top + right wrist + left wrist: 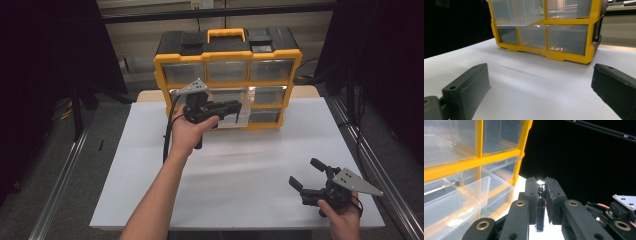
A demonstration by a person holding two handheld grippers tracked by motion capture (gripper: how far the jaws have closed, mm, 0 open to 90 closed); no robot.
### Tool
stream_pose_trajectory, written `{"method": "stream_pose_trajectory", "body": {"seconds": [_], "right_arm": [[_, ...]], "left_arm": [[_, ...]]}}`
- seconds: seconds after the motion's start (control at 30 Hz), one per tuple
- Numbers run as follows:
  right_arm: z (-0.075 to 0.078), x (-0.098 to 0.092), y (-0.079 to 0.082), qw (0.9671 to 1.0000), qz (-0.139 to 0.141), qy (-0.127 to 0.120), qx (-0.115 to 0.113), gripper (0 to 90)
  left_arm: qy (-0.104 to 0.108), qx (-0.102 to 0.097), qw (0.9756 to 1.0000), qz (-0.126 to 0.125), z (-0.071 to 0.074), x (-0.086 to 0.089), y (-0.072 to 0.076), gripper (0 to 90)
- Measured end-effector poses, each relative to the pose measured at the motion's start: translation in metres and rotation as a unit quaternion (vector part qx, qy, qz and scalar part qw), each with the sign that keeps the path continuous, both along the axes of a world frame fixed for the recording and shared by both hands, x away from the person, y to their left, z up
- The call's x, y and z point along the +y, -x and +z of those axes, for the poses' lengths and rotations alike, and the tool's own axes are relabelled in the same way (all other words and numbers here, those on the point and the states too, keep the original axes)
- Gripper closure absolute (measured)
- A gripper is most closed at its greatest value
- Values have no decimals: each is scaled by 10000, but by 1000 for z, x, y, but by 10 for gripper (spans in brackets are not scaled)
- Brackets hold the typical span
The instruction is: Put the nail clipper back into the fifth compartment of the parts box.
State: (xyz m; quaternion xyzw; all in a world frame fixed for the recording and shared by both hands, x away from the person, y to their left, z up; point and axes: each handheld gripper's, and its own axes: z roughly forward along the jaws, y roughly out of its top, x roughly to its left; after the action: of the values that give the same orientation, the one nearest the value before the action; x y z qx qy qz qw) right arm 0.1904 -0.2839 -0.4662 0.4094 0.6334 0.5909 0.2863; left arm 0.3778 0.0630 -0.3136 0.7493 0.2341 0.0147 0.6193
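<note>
Here, one organizer [227, 75], one metal piece [539, 205], two tools.

metal piece [540, 205] — lower end cut off

Organizer cabinet [227, 55] showing yellow frame, black top, yellow handle. Drawers [227, 71] showing clear plastic. Bench [240, 170] showing plain white, no pattern. Left gripper [541, 187] showing black fingers [531, 195], brass-coloured rivets, gripping shiny silver metal piece [540, 207]. Right gripper [306, 175] showing black body, grey plate. Background showing black.
</note>
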Motion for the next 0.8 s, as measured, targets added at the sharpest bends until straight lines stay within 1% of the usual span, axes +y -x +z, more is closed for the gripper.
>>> {"method": "stream_pose_trajectory", "body": {"seconds": [0.1,0.13,0.17,0.23,0.4,0.53,0.6,0.67,0.8], "right_arm": [[0,0,0,10000,14,21,-7,12],[0,0,0,10000,23,14,-4,12],[0,0,0,10000,23,14,-4,12],[0,0,0,10000,18,9,-7,11],[0,0,0,10000,24,10,1,11],[0,0,0,10000,19,13,-9,12],[0,0,0,10000,7,10,-4,12],[0,0,0,10000,25,6,1,12],[0,0,0,10000,35,9,-8,12]], "left_arm": [[24,-8,10000,62,2,0,-2,809],[-5,-16,10000,70,3,1,-3,809],[34,-21,9999,104,3,1,-3,809],[-2,-43,9999,113,4,1,-4,809],[53,-64,9998,176,6,1,-7,809],[-13,-98,9997,213,9,1,-9,809],[0,-115,9997,233,10,1,-11,809],[-47,-147,9995,260,12,1,-12,809],[-39,-168,9994,311,14,0,-15,809]]}}
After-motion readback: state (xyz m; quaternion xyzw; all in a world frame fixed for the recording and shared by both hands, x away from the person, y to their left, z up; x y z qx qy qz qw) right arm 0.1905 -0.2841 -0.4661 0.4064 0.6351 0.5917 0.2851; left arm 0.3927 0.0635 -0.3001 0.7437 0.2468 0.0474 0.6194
